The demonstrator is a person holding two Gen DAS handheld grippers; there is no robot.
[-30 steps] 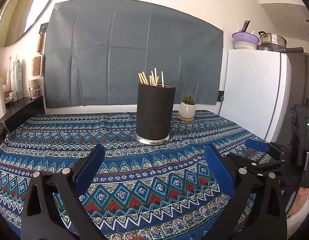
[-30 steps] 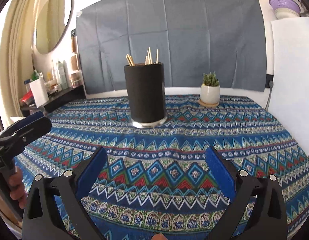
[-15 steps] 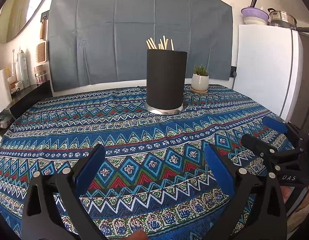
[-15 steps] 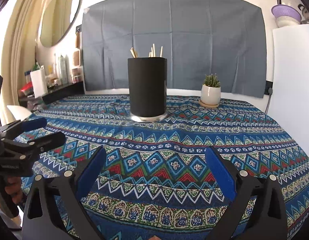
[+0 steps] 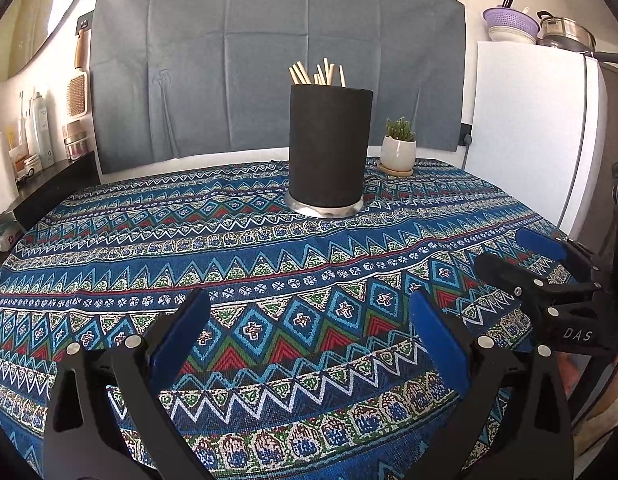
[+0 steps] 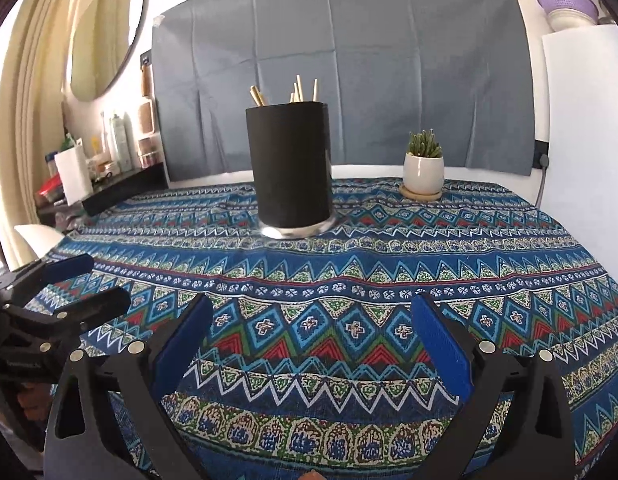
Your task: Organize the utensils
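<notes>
Both grippers, left gripper (image 5: pixel 307 308) and right gripper (image 6: pixel 311 312), we are holding spread wide and empty above the tablecloth (image 5: pixel 269 256), facing the chopstick-filled black holder (image 5: pixel 329 148).

Bright daylight from left, glare on mirror (image 6: pixel 105 36) & wall, sharp focus, heavy fisheye warp w/ dark corners.

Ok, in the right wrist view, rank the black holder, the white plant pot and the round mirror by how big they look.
1. Black holder
2. Round mirror, not far behind; it hangs farther back, so its true size is unsure
3. White plant pot, clearly smallest
</notes>
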